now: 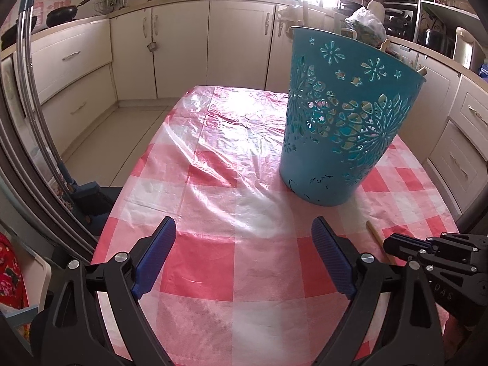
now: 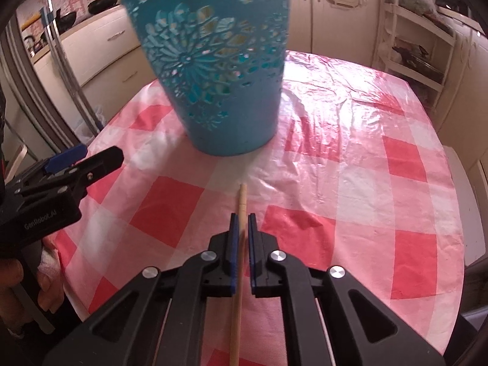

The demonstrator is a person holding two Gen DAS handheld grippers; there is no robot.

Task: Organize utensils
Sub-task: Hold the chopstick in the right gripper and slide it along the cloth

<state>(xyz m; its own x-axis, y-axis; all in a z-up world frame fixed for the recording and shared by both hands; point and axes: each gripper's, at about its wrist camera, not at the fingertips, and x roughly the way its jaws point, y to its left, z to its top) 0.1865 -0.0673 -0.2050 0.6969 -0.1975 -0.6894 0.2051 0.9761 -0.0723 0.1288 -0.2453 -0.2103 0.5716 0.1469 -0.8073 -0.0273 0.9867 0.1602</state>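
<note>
Clamped between the right gripper [image 2: 243, 222] fingers, a wooden stick [image 2: 241, 213] lies low over the checked counter [image 2: 350, 183], short of the blue basket [image 2: 213, 76]. It is not yet binned. Left gripper [image 1: 244, 238] hangs wide open, empty.

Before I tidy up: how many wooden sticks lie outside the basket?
1: the wooden stick on the tablecloth, gripped by the right tongs. Others may be hidden in the basket.

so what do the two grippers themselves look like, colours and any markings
Both are black plastic scissor-style frames with silver pivot bolts and ribbed blue pads lining the jaws. The left gripper body carries pale "GenRobot.AI" lettering, readable in the right wrist view. The right gripper shows faint embossed lettering on its side. No cables visible.
</note>
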